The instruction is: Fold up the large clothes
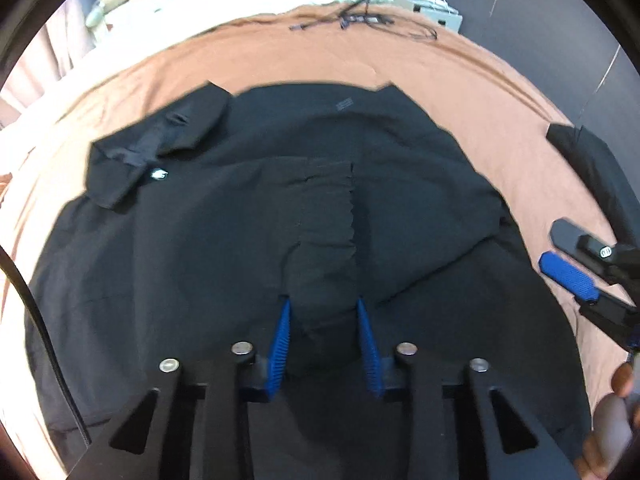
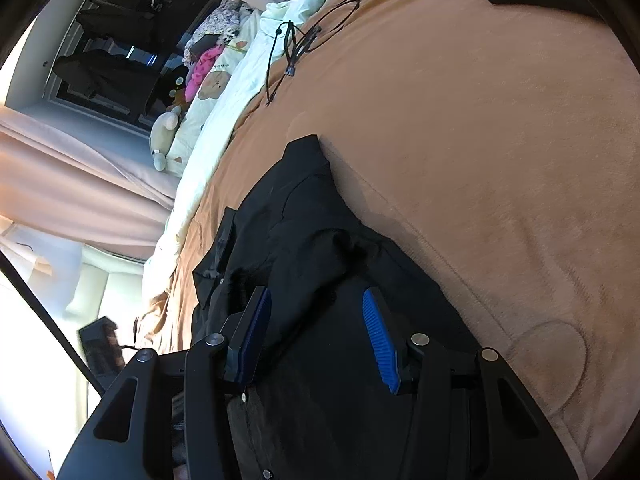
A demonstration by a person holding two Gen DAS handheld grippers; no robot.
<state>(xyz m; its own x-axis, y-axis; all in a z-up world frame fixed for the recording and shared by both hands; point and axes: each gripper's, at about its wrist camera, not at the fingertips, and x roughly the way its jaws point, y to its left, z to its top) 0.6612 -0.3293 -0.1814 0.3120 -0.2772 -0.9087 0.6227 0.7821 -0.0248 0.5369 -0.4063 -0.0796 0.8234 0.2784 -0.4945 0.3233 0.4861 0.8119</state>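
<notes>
Black garment [image 1: 200,240]: left wrist view; spread flat on the brown blanket [image 1: 400,64], one sleeve folded across its upper left.
Left gripper [image 1: 323,308]: pointed down at the garment; jaws narrowed, a raised fold of cloth between the blue pads [image 1: 282,336]; firm pinch cannot be confirmed.
Right gripper [image 1: 568,276]: at the right edge, over the blanket.
Cable [image 1: 360,20]: on the blanket, far side.
Garment [image 2: 304,232]: right wrist view; bunched along the blanket [image 2: 480,160].
Right gripper [image 2: 316,312]: jaws partly open, above the cloth, nothing visibly clamped.
</notes>
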